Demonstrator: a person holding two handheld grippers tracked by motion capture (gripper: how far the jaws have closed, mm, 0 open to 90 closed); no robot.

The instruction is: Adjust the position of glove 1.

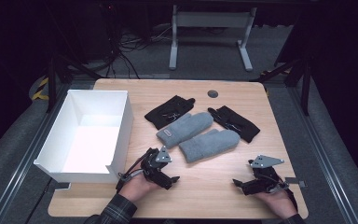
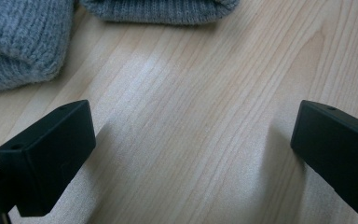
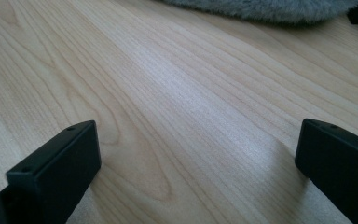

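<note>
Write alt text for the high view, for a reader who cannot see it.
Two grey mittens and two black gloves lie mid-table on a wooden table, beside an open white box at its left edge. Near the front edge, the left claw and right claw rest open, holding nothing.

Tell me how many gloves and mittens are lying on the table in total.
4, clustered mid-table right of the white box: a black glove at the back left, another black glove at the back right, one grey mitten between them, and a second grey mitten just in front of it.
</note>
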